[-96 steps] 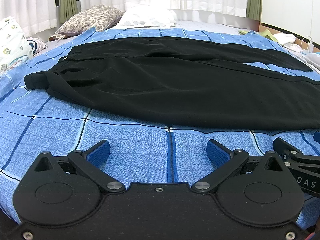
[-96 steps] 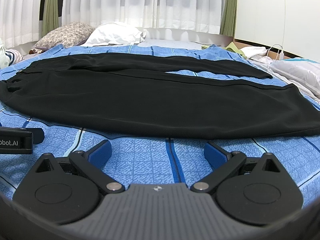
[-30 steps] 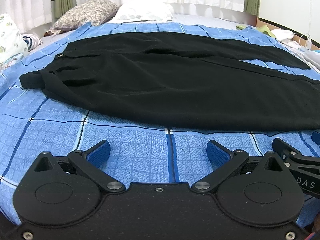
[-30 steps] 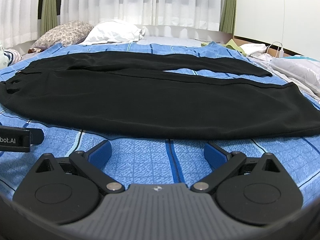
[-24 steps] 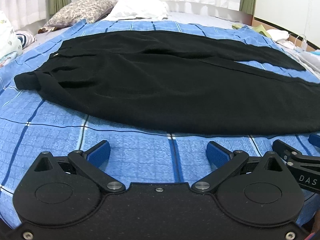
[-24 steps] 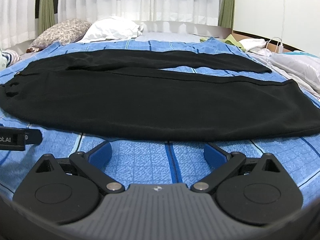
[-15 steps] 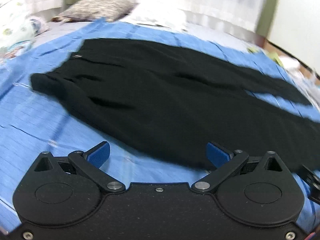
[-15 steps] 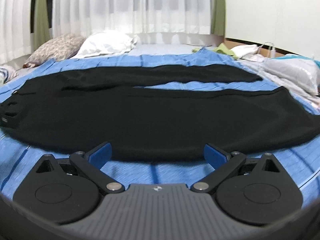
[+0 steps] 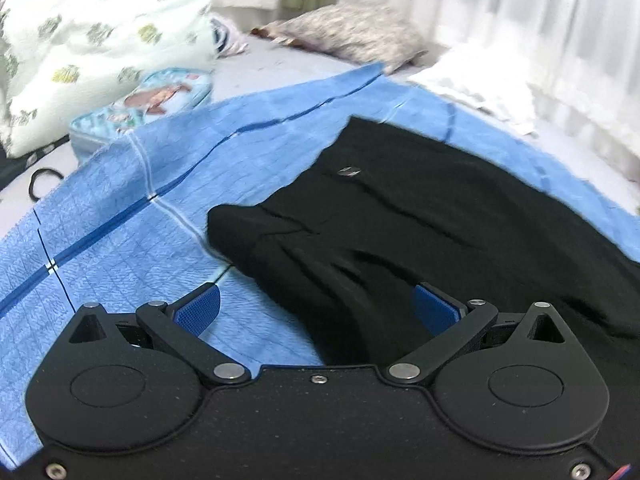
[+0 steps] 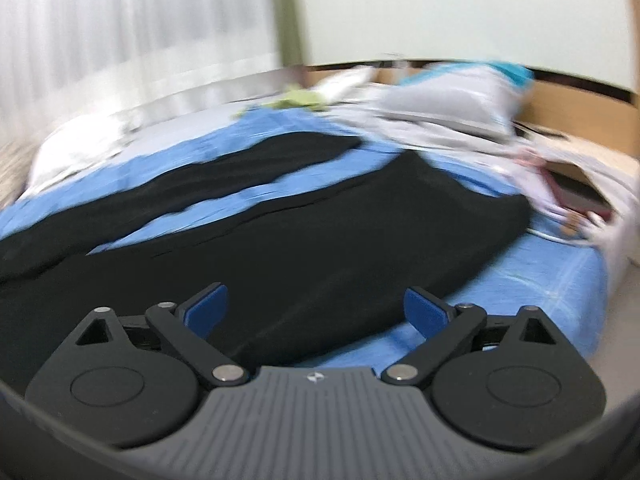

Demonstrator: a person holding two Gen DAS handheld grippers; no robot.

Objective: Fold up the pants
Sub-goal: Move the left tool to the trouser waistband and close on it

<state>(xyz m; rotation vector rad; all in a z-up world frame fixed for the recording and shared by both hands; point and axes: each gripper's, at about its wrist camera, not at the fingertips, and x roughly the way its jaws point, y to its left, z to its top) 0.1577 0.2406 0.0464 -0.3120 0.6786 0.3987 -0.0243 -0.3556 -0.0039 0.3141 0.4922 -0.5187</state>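
Note:
Black pants (image 9: 440, 216) lie flat on a blue checked bedspread (image 9: 120, 232). In the left wrist view I see their waistband end with a small metal button (image 9: 349, 171). My left gripper (image 9: 318, 312) is open over the waistband's near corner, with cloth between the blue pads. In the right wrist view the two legs (image 10: 320, 240) stretch away, the hems at the right. My right gripper (image 10: 316, 306) is open over the near leg close to its hem. Both views are blurred by motion.
A flowered white quilt (image 9: 92, 32), a printed blue bag (image 9: 140, 108) and pillows (image 9: 352, 36) lie left of the waistband. A heap of white and grey bedding (image 10: 460, 120) lies beyond the hems. The bed's right edge (image 10: 592, 304) drops off close to the hem.
Both grippers have moved forward over the pants and swung apart: the left toward the waistband, the right toward the leg hems. Both stay open.

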